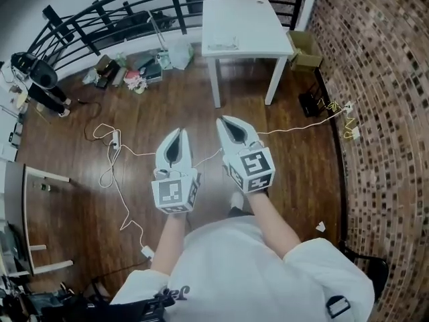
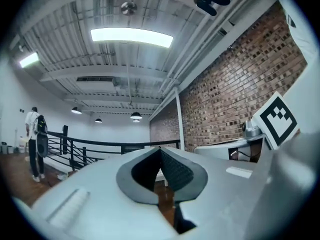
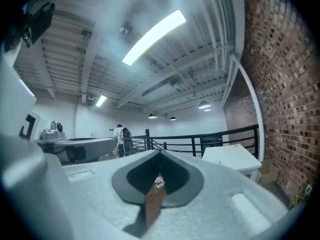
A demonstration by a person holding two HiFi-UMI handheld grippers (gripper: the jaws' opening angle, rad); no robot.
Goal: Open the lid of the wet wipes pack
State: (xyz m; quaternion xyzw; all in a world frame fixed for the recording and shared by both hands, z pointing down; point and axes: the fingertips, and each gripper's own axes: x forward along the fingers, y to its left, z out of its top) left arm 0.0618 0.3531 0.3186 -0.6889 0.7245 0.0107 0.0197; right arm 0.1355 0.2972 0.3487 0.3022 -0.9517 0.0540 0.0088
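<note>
A white table (image 1: 244, 22) stands ahead on the wooden floor, and a flat pale pack (image 1: 222, 44) that looks like the wet wipes lies near its front edge. Both grippers are held side by side over the floor, well short of the table. My left gripper (image 1: 179, 133) is shut, tips meeting, nothing between them (image 2: 160, 149). My right gripper (image 1: 222, 120) is also shut and empty (image 3: 160, 152). The right gripper view shows the table (image 3: 232, 159) to the right of the jaws; the pack cannot be made out there.
A brick wall (image 1: 375, 113) runs along the right. A black railing (image 1: 114, 12) curves behind the table, with bags and clutter (image 1: 134, 72) on the floor beside it. A cardboard box (image 1: 305, 49) sits right of the table. Cables (image 1: 114, 159) trail across the floor. A person (image 2: 35, 139) stands by the railing.
</note>
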